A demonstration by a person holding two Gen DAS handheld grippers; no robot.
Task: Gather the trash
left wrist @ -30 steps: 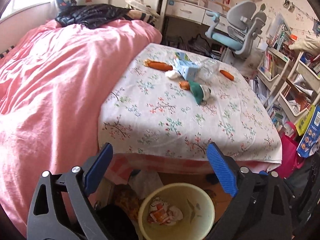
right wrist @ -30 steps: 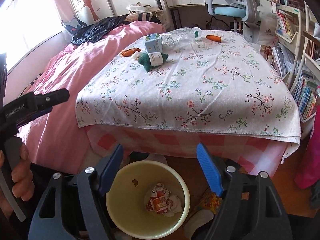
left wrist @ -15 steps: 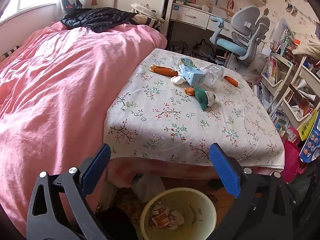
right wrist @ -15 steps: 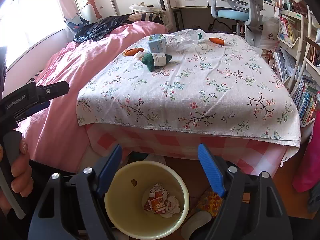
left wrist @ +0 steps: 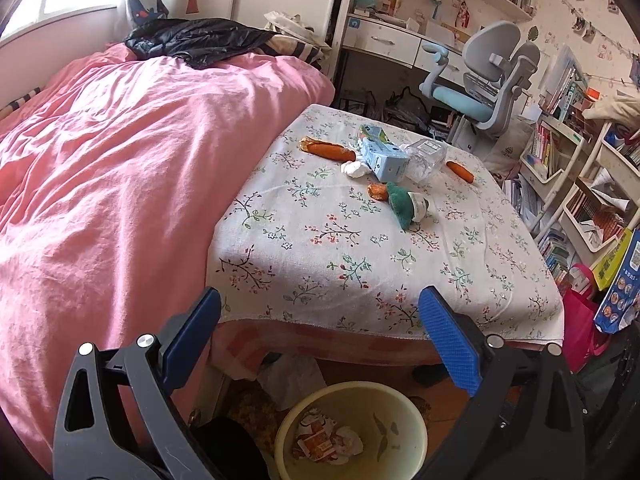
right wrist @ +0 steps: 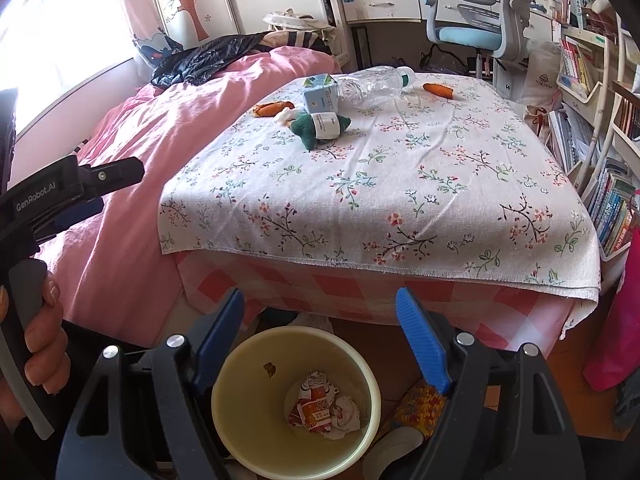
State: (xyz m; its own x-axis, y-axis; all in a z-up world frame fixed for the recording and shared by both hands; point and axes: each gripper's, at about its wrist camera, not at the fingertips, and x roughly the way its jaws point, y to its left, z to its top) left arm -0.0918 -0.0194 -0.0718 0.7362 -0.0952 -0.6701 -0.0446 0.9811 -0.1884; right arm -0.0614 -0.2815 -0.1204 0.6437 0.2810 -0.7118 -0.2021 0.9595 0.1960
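Note:
A pale yellow bin (right wrist: 296, 400) with crumpled wrappers (right wrist: 320, 406) inside stands on the floor below the table; it also shows in the left wrist view (left wrist: 352, 432). On the floral tablecloth (right wrist: 400, 184) far side lie a blue carton (right wrist: 320, 98), a clear bottle (right wrist: 372, 86), a green cloth with a small white bottle (right wrist: 320, 126), a white wad (left wrist: 354, 168) and orange pieces (left wrist: 328, 149). My right gripper (right wrist: 320, 328) is open and empty above the bin. My left gripper (left wrist: 320, 328) is open and empty at the table's near edge.
A pink-covered bed (left wrist: 120, 184) lies left of the table. A desk chair (left wrist: 480, 80) and bookshelves (left wrist: 580, 184) stand behind and right. A pink bag (left wrist: 580, 328) sits at the right. The left tool's body (right wrist: 60, 196) shows in the right wrist view.
Both grippers have risen and tilted up a little, so the table sits lower in view. Both stay open and empty. The trash on the table has not moved.

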